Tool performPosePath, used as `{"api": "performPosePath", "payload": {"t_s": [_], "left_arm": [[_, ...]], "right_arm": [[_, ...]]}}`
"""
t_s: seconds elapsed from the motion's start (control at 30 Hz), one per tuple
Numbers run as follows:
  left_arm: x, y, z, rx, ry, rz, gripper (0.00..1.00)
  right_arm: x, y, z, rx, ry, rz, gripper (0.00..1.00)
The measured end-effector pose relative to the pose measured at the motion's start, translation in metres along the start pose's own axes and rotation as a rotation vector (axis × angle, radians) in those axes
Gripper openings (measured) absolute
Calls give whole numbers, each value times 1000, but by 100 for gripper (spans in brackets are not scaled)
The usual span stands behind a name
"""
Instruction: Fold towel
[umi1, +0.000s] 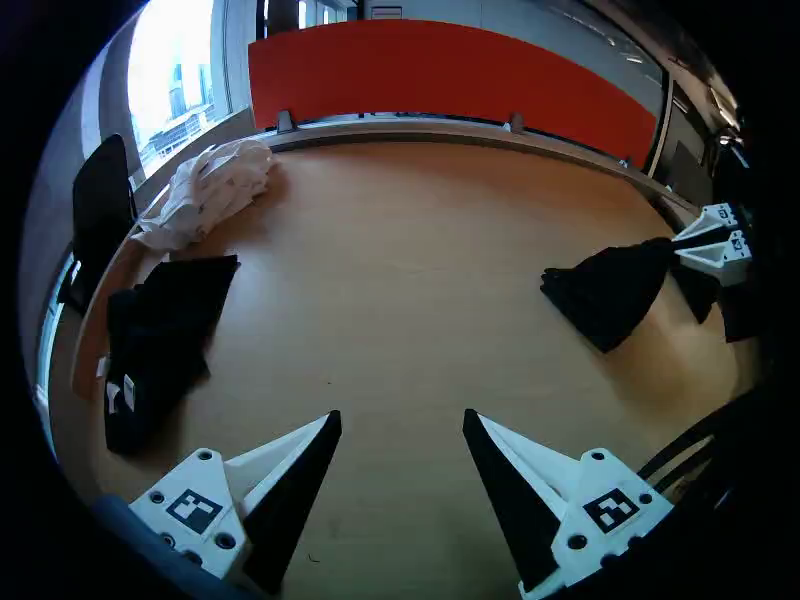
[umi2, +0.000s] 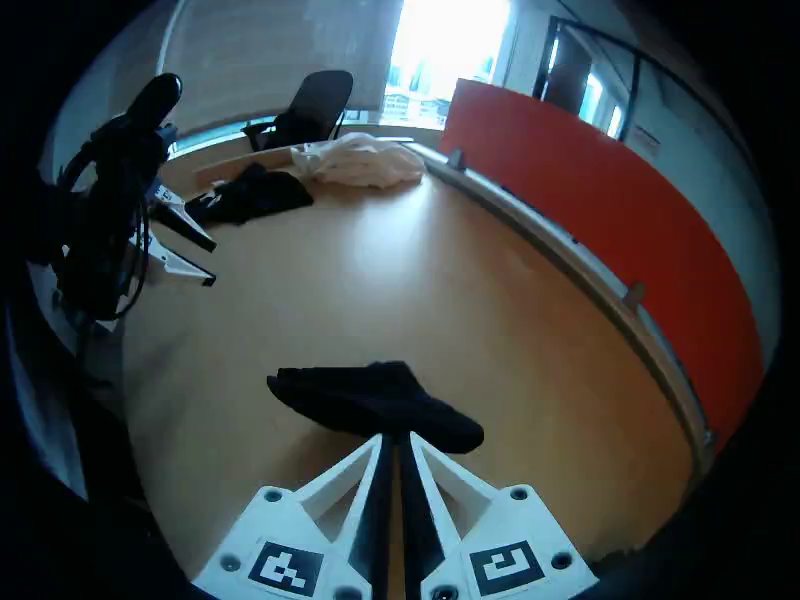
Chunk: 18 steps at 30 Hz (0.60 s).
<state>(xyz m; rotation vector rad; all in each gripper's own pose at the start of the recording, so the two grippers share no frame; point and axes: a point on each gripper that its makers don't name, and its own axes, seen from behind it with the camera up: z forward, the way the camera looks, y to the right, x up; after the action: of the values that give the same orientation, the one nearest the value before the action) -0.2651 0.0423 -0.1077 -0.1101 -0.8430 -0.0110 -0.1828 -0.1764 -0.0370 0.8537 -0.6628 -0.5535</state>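
Note:
A black towel (umi2: 375, 400) lies bunched on the wooden table (umi2: 400, 280), just past my right gripper (umi2: 396, 438), whose fingers are shut on its near edge. In the left gripper view the same towel (umi1: 610, 290) hangs in a cone from the right gripper (umi1: 678, 243) at the far right, its lower end resting on the table. My left gripper (umi1: 400, 418) hovers open low over bare wood, holding nothing. It also appears in the right gripper view as the left gripper (umi2: 212, 265), held by a dark-sleeved arm, jaws apart.
A pile of black cloth (umi1: 160, 330) lies at the table's left edge, with a crumpled white cloth (umi1: 210, 185) beyond it. An orange partition (umi1: 450, 75) runs along the table's far side. A black office chair (umi1: 100, 200) stands by the window.

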Motion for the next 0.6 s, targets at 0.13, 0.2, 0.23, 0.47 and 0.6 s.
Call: {"api": "performPosePath", "payload": {"t_s": [0.13, 0.2, 0.23, 0.47, 0.6], "left_arm": [[4, 0, -2, -1, 8, 1, 90], [5, 0, -2, -2, 12, 1, 90], [6, 0, -3, -2, 14, 2, 90], [11, 3, -3, -9, 23, 9, 90], [14, 6, -2, -14, 26, 12, 90]], "right_arm": [[30, 14, -6, -26, 51, -21, 4], [42, 19, -9, -37, 72, -29, 4], [49, 22, -11, -42, 84, -31, 4], [75, 36, -23, -73, 132, -31, 4], [73, 44, -28, -86, 127, -20, 4]]}}
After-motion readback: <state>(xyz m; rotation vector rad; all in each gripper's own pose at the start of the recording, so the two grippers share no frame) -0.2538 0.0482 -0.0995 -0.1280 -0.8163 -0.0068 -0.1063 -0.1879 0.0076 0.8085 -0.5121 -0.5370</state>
